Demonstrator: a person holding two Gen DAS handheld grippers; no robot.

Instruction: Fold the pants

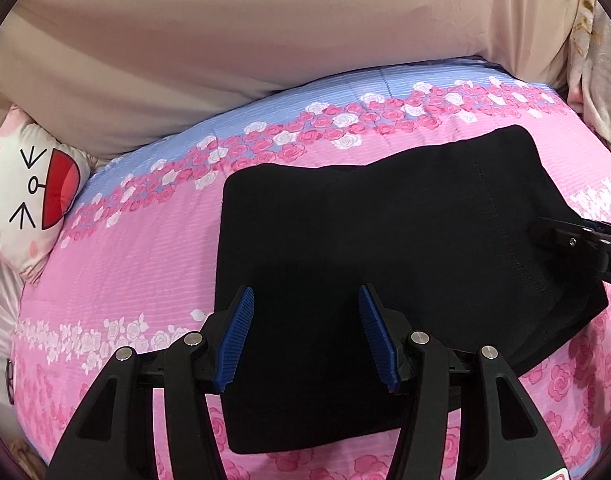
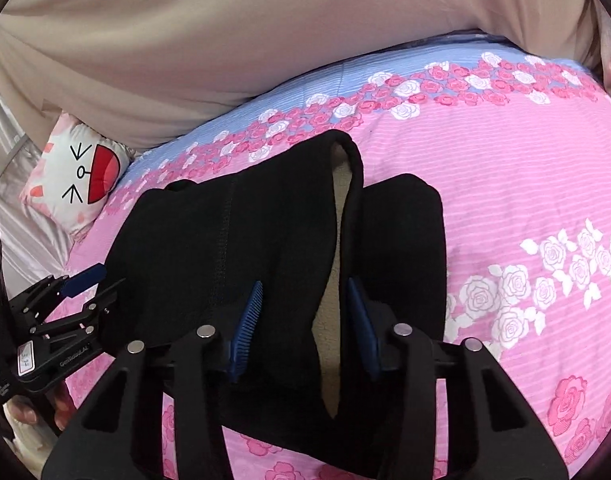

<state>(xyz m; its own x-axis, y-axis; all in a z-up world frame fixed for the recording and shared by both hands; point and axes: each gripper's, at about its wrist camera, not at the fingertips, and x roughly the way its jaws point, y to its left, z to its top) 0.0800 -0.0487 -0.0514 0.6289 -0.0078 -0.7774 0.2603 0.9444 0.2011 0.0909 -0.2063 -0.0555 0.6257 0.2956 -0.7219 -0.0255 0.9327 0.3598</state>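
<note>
Black pants (image 1: 385, 248) lie folded on the pink rose bedspread (image 1: 125, 264). My left gripper (image 1: 305, 320) hovers open over their near left part, its blue pads apart with only flat cloth below. In the right wrist view the pants (image 2: 209, 232) gape at the waist and show a beige lining (image 2: 333, 280). My right gripper (image 2: 303, 316) has that bunched waist edge filling the gap between its pads, which touch it on both sides. The right gripper (image 1: 553, 236) also shows at the pants' right side, and the left gripper (image 2: 93, 280) shows at the far left, held by a hand (image 2: 33, 412).
A cartoon-face cushion (image 1: 29, 196) sits at the bed's far left corner. A beige padded headboard (image 1: 225, 60) runs along the far side of the bed. Bare bedspread (image 2: 505, 200) stretches to the right of the pants.
</note>
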